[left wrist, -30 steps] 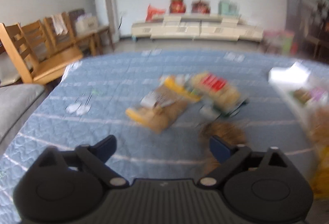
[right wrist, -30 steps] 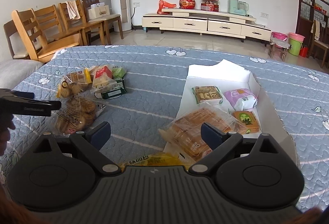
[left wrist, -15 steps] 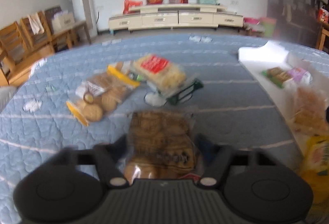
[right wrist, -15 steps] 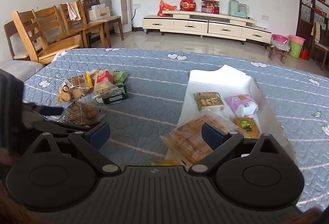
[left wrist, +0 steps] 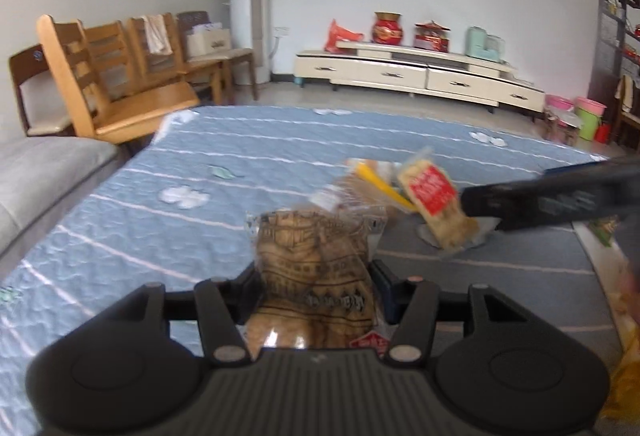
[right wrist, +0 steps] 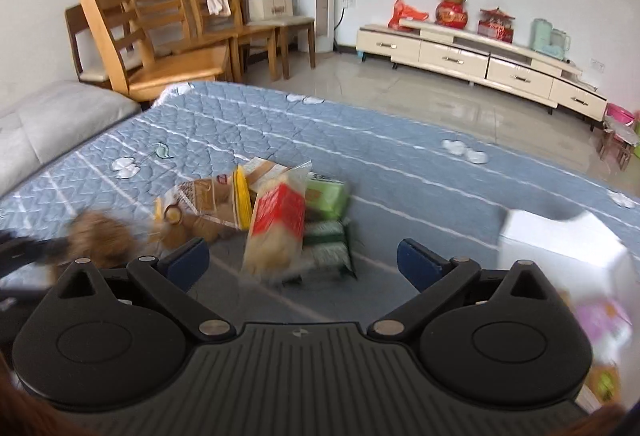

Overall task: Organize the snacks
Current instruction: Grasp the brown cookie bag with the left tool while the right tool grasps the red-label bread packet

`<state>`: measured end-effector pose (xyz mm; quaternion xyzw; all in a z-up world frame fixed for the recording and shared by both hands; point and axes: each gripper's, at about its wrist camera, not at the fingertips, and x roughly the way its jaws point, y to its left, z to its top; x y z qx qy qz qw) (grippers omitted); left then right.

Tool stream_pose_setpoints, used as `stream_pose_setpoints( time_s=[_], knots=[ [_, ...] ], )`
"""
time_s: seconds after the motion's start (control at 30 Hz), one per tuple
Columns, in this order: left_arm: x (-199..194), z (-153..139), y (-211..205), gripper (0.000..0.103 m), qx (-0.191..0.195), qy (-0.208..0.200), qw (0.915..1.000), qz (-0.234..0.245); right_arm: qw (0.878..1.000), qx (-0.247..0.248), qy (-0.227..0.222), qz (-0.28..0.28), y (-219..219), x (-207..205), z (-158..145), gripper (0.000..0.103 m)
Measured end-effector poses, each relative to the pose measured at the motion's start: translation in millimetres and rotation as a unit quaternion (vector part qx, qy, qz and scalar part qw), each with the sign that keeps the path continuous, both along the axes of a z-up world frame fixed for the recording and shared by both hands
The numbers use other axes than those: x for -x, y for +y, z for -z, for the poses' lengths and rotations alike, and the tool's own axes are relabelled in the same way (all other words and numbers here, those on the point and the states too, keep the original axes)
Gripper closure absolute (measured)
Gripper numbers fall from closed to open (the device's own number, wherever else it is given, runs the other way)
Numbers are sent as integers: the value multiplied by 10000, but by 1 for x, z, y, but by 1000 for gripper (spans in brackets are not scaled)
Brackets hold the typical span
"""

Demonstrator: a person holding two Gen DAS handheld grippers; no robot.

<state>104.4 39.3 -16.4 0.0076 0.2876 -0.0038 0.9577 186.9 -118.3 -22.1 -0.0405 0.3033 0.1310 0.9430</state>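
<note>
A clear bag of brown cookies (left wrist: 316, 260) stands between the fingers of my left gripper (left wrist: 318, 276); the jaws are closing and the pads press its sides. The same bag (right wrist: 102, 236) shows as a blur at the left of the right wrist view. My right gripper (right wrist: 302, 260) is open over the snack pile, nothing between its pads. Just ahead of it lie a red-labelled packet (right wrist: 276, 224), green packets (right wrist: 326, 196) and a yellow-striped biscuit bag (right wrist: 208, 200). In the left wrist view the right gripper's fingers (left wrist: 540, 202) reach in beside the red-labelled packet (left wrist: 434, 204).
A blue quilted cloth (right wrist: 400, 172) covers the table. A white box (right wrist: 560, 236) holding packets stands at the right. A grey sofa (left wrist: 40, 172) and wooden chairs (left wrist: 116, 88) flank the left side. A cream cabinet (right wrist: 480, 56) lines the far wall.
My left gripper went from open to closed around the brown cookie bag. My right gripper swung left, from above the white box to over the snack pile, and stayed open.
</note>
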Motion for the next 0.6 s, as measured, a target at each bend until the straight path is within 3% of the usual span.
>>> stream_pose_setpoints(
  time_s=[0.23,0.3,0.37,0.6],
  knots=[
    [-1,3,17,47,249,25,9995,-206,9979,422,453,-194,29,-60,32,0],
    [-3,4,17,47,244,10,9994,-236,9975,570,394,-171,33,-64,38,22],
    [-4,4,16,47,264,0,9993,-257,9974,635,267,-209,35,-62,36,54],
    [7,-7,13,47,329,-117,9990,-271,9993,359,-52,-91,19,-27,13,54]
  ],
)
